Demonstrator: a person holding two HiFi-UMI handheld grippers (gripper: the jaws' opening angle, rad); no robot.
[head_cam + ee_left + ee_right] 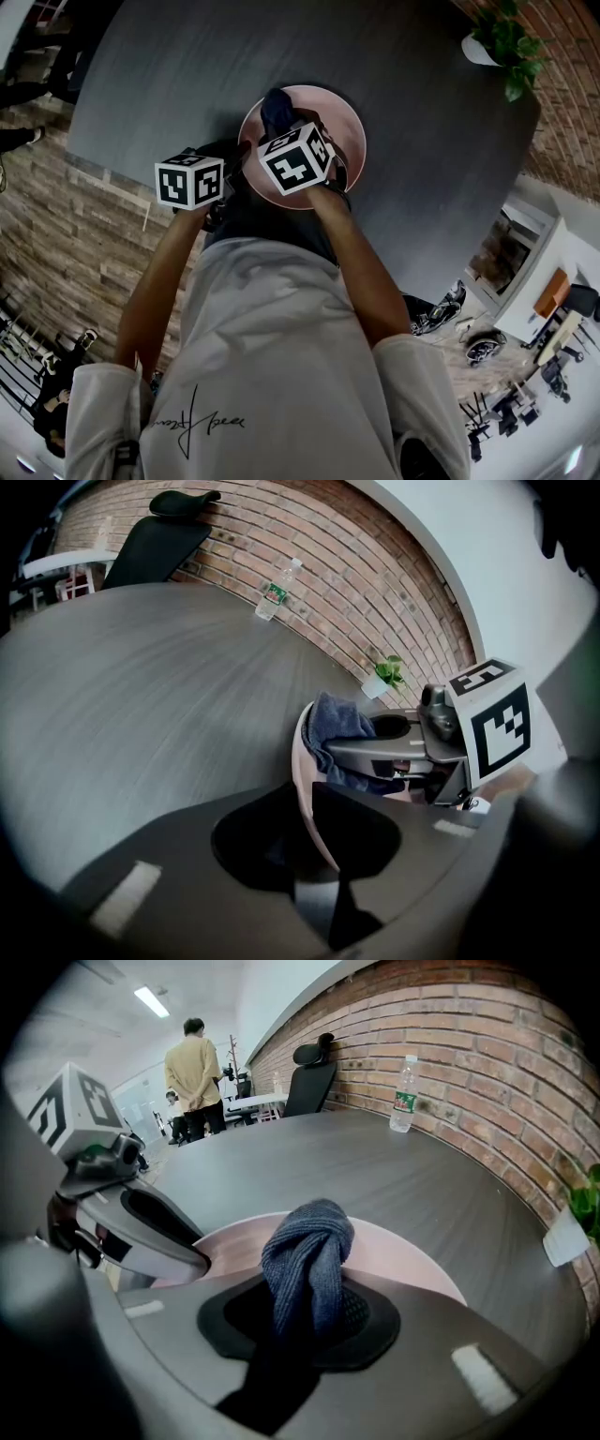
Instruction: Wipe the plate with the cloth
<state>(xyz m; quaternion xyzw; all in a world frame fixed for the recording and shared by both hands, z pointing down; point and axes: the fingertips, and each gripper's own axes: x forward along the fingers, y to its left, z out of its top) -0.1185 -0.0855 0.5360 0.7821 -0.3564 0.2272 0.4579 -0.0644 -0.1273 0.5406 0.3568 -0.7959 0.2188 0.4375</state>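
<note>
Sitting on the dark table (422, 141), the pink plate (345, 127) (rigid, slick, probably breakable) is pinched at its near rim by the left gripper (314, 808); the right gripper (300, 1312) clamps the soft, lightweight blue cloth (309, 1246) over it

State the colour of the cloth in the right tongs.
The cloth is dark blue-grey, a ribbed knit; the right gripper view shows it best.

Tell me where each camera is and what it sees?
Head view: on the person's head, facing steeply down at the plate; arms and shirt show.
Left gripper view: on the left gripper, facing across the table; its fingers pinch the plate's rim.
Right gripper view: on the right gripper, facing along the brick wall; its fingers hold the cloth.
Shared: plate and cloth.
</note>
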